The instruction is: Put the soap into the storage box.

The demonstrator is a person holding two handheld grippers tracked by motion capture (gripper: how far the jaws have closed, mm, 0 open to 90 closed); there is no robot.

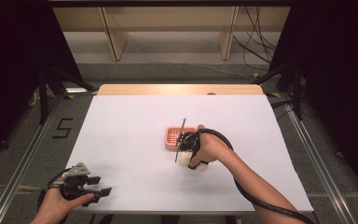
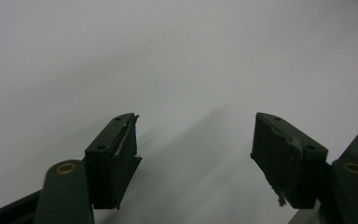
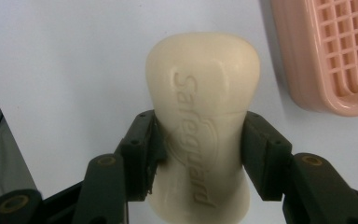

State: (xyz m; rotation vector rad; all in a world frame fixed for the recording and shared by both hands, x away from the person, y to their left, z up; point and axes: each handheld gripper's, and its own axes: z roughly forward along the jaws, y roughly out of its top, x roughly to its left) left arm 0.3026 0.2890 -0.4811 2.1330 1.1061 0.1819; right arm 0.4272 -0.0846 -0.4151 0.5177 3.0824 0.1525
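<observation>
- Soap bar (image 3: 203, 116): one cream-coloured bar with embossed lettering, clamped at its waist between the jaws of the right gripper (image 3: 200, 154). In the high view it sits under the right hand (image 1: 209, 149), near the middle of the surface (image 1: 121, 121) and just beside the near edge of the soap dish (image 1: 175, 136).
- Right gripper: jaws clamped on the soap bar, one pad on each narrow side. More of the bar projects beyond the pads than behind them.
- Soap dish: one pink tray with a grid floor, empty, at the upper right of the right gripper view (image 3: 340, 56), apart from the bar.
- Left gripper (image 1: 100, 185): jaws apart with nothing between them, as the left gripper view confirms (image 2: 193, 154); parked at the near left corner of the surface, well apart from the work.
- Risk, slip: the bar is smooth and rounded, and the pads grip only a narrow band. Judged likely cause of loss: the bar pivoting or sliding out during a lift or tilt.
- Risk, misplacement: if the bar is bound for the dish, lowering it off-centre could land it on the rim, tipping the light dish or leaving the bar askew.
- Risk, marking: excess clamp force may dent the soap.
- Count: one soap bar, one soap dish, two grippers, one surface.
</observation>
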